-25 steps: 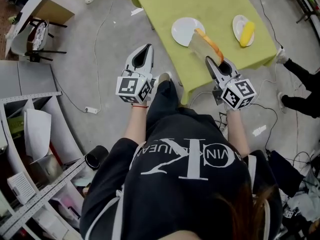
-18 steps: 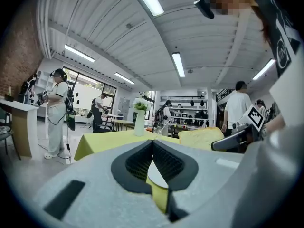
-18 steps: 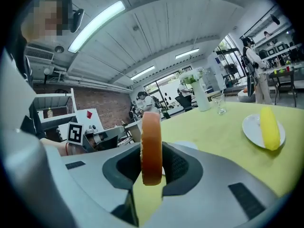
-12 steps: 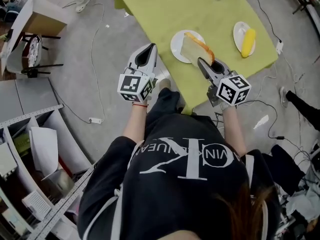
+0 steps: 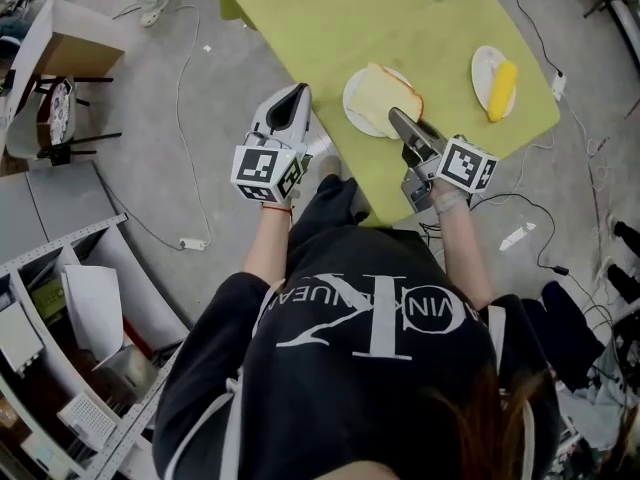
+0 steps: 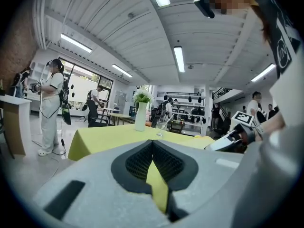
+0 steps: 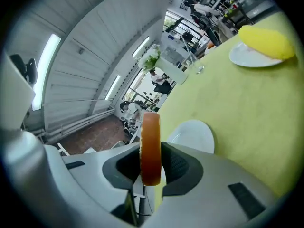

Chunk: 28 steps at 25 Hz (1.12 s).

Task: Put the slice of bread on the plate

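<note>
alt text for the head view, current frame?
Seen from above, the right gripper grips a slice of bread by its edge over a white plate on a green table. The left gripper, shut and empty, hangs beside the table; a second plate holds a yellow item.

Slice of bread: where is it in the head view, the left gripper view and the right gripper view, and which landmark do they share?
Head view: slice of bread upper centre, over the white plate, held in the tongs of the right gripper.
Left gripper view: not in it.
Right gripper view: lower centre, edge-on between the tongs.
Shared landmark: the yellow-green table.
</note>
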Tool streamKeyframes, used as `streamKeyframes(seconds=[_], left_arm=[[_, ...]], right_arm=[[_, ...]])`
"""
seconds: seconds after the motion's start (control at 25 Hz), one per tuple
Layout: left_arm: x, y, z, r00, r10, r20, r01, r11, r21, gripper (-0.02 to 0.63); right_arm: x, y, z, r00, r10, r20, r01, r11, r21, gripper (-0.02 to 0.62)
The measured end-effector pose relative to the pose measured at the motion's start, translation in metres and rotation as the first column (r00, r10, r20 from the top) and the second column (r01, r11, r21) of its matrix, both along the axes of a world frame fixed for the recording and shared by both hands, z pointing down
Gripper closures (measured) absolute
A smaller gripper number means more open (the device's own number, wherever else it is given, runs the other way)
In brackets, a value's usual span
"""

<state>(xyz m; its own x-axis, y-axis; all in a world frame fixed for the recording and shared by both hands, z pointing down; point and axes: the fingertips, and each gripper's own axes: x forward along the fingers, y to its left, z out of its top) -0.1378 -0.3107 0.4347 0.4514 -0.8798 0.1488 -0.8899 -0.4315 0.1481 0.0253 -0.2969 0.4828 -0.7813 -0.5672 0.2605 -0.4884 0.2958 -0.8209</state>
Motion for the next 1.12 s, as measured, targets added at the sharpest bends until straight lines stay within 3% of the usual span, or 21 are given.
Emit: streamKeyframes(seconds=[0.36,0.6,0.72,0.88,1.12], left_arm=[[-0.005,-0.007,0.007,1.000,0.012,-0.001,-0.012,1.000,-0.017,0.595],[-0.002,-0.010,0.010,1.000,0.020,-0.002,-0.020,1.000,-0.022,0.595],[-0.003,-0.009,0.010,1.000,0.021,-0.004,-0.021,1.000,-0.023,0.595],[-0.008,-0.008,0.009,1.000,0.014,-0.007,-0.014,1.000,-0.023,0.595],[-0.011,-0.003,0.009,1.000,0.002,-0.010,-0.002,1.000,-0.024,0.595]], right_arm=[[-0.005,-0.010,0.016,1.000,0.022,0.000,-0.022,0.997,-0.077,0.492],[0.000,-0.012,0.033,0.982,-0.027,-0.186,0.017,0.999,-0.052,0.457],[-0.001,-0.014,0.037,0.944,-0.053,-0.325,0.054,0.999,-0.005,0.411],[-0.003,-0.018,0.035,0.896,-0.049,-0.441,0.076,0.996,0.044,0.390],[0.000,-0.019,0.031,0.855,-0.009,-0.519,0.071,0.993,0.099,0.343]])
